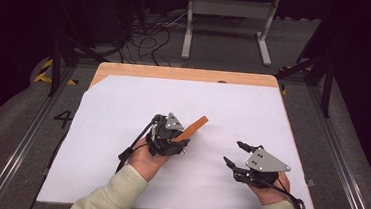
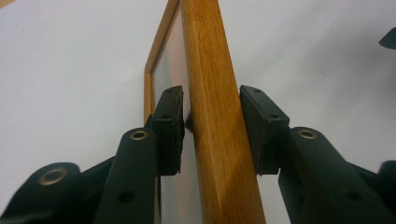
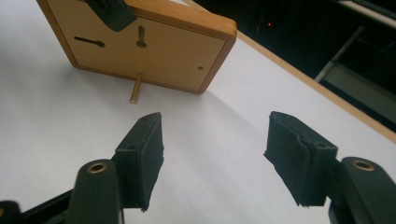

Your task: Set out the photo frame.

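Straddling the frame, my left gripper is keeping its pads just off the wood. Right of the frame, my right gripper is hovering wide and empty over the sheet.

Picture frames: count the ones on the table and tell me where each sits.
1. The wooden picture frame stands propped on the white sheet left of centre, its top edge between the jaws of the left gripper. None seem hidden.

A wooden table carries a white sheet over most of its top. Beyond the table's far edge, a grey metal stand sits on grey carpet beside tangled black cables. Left of the table lies yellow-black tape. The surroundings are dark.
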`<move>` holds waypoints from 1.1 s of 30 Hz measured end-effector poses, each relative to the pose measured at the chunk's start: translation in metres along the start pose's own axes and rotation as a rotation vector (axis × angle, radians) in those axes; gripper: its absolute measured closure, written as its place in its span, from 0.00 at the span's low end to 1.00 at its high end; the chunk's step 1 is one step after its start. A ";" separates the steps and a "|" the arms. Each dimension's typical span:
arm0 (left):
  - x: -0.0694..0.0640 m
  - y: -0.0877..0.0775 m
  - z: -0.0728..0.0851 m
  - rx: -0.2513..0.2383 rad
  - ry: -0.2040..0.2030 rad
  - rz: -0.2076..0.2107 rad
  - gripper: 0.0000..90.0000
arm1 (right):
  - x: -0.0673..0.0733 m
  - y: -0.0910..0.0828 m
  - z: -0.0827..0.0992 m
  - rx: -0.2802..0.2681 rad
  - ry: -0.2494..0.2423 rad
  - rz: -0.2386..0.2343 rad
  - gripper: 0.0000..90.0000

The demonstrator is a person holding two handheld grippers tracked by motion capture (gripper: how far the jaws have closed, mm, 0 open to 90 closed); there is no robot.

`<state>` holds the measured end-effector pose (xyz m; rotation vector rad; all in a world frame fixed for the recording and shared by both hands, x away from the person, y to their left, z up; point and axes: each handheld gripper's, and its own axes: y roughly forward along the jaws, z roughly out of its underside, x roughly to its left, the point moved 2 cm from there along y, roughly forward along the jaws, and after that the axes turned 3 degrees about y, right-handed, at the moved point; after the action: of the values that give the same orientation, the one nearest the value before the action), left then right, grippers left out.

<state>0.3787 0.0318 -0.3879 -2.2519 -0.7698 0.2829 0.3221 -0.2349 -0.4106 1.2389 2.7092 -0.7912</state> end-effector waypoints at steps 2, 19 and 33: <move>0.000 0.000 0.000 0.002 -0.002 0.006 0.68 | -0.001 0.000 0.000 0.006 0.022 -0.004 0.38; 0.002 -0.019 0.003 -0.083 0.012 0.047 0.54 | -0.006 0.005 -0.003 0.156 0.233 -0.015 0.18; 0.040 -0.058 0.028 -0.145 -0.038 -0.015 0.52 | 0.003 0.019 -0.034 0.263 0.382 -0.096 0.05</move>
<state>0.3734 0.1045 -0.3660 -2.3816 -0.8514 0.2703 0.3386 -0.2065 -0.3904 1.4535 3.0633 -1.0482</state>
